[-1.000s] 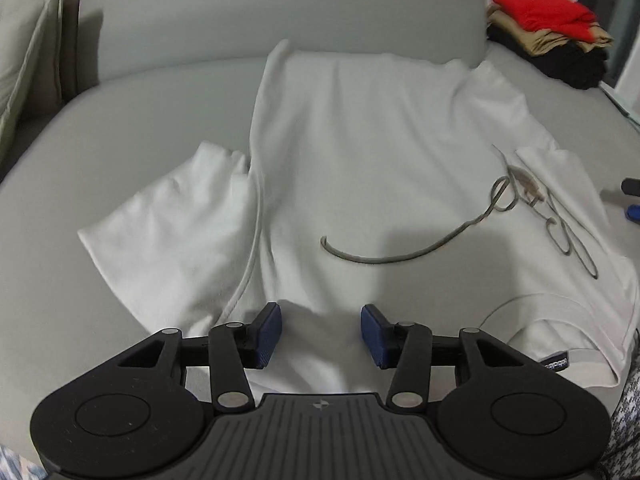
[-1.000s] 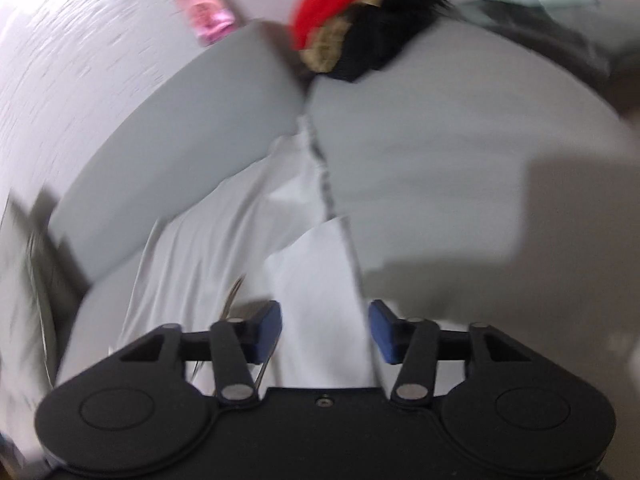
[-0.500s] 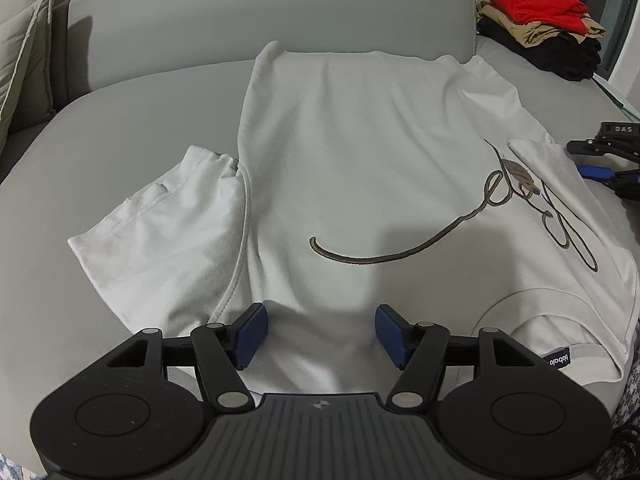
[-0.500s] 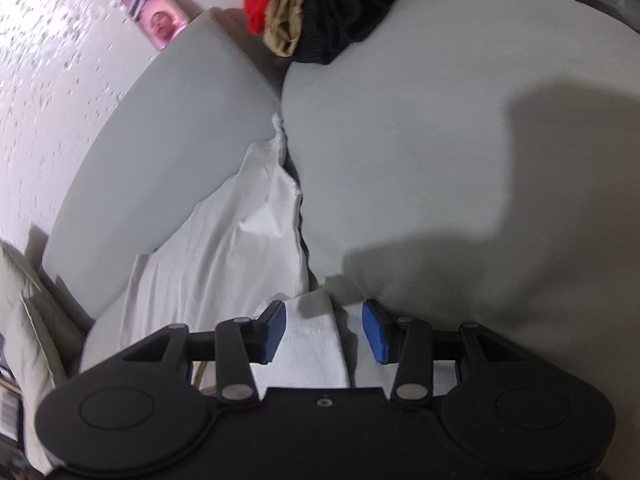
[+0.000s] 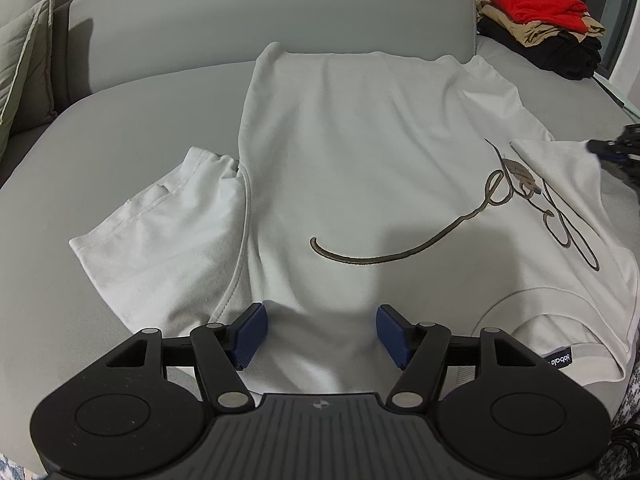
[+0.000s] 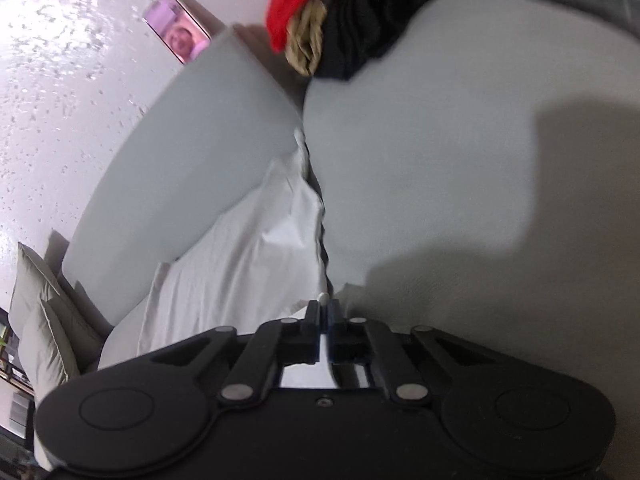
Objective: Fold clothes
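A white T-shirt [image 5: 360, 152] with a brown scribble print lies flat on the grey sofa [image 5: 120, 120], collar [image 5: 532, 300] at the near right. Its left sleeve [image 5: 160, 232] is spread out; the right sleeve [image 5: 560, 168] is folded in over the body. My left gripper [image 5: 320, 316] hovers open over the shirt's near shoulder edge, nothing between its pads. My right gripper [image 6: 325, 308] is shut on the edge of the white shirt [image 6: 248, 264], a bit of cloth showing between the pads. It also shows at the right edge of the left wrist view as my right gripper [image 5: 612, 150], at the folded sleeve.
A stack of folded clothes [image 5: 540, 28], red on tan on black, sits at the sofa's far right, seen again as the folded stack [image 6: 340, 20]. Green-grey cushions [image 5: 24, 60] lean at the far left. Bare sofa seat [image 6: 440, 200] stretches to the right of the shirt.
My right gripper came down to the shirt's edge and closed on the cloth. My left gripper's jaws widened a little and stayed in place. The shirt now lies flatter.
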`<state>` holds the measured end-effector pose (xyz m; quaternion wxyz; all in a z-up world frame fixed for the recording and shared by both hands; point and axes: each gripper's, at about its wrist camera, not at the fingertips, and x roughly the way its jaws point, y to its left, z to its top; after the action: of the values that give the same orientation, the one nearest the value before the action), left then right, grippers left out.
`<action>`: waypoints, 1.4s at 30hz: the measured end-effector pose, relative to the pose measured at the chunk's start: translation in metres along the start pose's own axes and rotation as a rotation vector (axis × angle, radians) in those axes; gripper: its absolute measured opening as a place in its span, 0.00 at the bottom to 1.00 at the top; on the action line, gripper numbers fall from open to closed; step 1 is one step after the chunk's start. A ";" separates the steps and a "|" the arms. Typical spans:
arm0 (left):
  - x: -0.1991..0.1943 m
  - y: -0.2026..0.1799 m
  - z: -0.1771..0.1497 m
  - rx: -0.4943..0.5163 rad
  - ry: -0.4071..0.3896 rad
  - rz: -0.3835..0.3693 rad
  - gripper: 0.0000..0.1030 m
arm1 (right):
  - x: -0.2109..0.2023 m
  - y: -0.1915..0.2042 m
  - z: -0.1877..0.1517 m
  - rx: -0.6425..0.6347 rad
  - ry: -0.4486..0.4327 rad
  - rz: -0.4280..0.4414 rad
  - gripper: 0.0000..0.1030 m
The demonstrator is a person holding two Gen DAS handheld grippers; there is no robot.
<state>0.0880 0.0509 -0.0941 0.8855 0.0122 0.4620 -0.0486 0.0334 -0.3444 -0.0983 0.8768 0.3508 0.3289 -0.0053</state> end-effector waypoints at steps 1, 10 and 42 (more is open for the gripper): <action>0.000 0.000 0.000 -0.001 -0.001 0.000 0.61 | -0.010 0.001 -0.001 0.010 -0.031 -0.003 0.02; -0.003 -0.001 -0.002 0.006 -0.006 0.006 0.61 | -0.111 -0.004 -0.013 0.052 -0.383 -0.257 0.02; -0.053 0.027 -0.019 -0.103 -0.094 0.110 0.48 | -0.038 0.039 -0.084 -0.135 0.150 -0.489 0.00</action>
<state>0.0448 0.0833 -0.0622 0.9070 -0.0104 0.4204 0.0235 -0.0351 -0.2713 -0.0974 0.8441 0.2010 0.4675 -0.1692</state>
